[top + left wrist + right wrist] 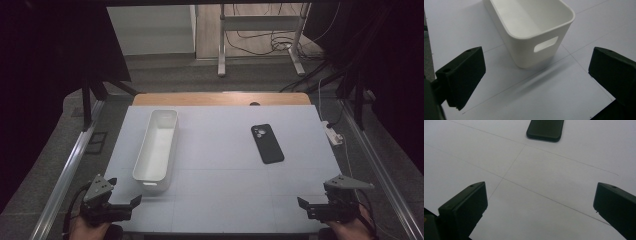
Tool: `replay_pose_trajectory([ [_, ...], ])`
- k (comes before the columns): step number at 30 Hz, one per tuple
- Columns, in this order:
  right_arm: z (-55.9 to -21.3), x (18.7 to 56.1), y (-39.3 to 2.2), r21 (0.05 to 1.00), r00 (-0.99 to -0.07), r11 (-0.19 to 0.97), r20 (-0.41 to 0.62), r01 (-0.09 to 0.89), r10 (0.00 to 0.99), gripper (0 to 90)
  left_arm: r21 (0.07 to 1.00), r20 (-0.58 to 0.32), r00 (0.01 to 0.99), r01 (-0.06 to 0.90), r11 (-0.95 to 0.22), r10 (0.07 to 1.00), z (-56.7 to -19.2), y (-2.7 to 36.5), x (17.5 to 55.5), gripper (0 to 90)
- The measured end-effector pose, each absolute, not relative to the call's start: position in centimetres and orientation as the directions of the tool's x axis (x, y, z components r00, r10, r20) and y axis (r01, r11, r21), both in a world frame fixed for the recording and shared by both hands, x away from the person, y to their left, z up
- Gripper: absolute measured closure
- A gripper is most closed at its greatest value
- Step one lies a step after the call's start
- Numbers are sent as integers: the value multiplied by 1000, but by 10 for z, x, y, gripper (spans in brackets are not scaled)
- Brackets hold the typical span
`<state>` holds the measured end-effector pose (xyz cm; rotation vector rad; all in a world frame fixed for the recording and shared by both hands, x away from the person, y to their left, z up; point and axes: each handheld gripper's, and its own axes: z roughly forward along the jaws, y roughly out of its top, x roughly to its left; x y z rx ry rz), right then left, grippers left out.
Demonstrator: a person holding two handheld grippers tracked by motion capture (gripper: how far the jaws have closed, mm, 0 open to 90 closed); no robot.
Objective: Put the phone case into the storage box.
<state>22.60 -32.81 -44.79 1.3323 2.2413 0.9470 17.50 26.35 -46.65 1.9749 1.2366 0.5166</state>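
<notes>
**Both tools wide and free, phone and bin still to be reached**

While our right tool (320, 207) waits at the near right corner of the desk (225, 175) with its jaws spread wide and nothing between them, we judge the step in hand to be a reach toward the black phone (267, 144), which lies flat and well ahead of it on the right half of the desk. We should come in low along the phone's short width, square the jaws to its long edges, and close only once both pads bracket it, since a thin flat thing slips easily

Our left tool (122, 200) is likewise open and free, just beside the near end of the white bin (156, 145), which stands on the left half with its handle slot (545, 44) facing us

From the right tool's view the phone (545, 130) is cut off at the top edge, so we cannot read its far end; the bin's far end is likewise cropped in the left tool's view, and whether the phone lies face up or down is hard to settle
</notes>
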Motion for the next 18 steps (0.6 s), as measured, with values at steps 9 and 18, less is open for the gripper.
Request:
replay_pose_trajectory([
  [9,-449,227,-326,694,-508,352,23,627,861,0,768,-63,450,592,-245,891,-466,266,173,13],
  [18,-449,228,-326,692,-509,353,25,630,861,0,771,-50,479,576,-272,876,-466,264,172,16],
])
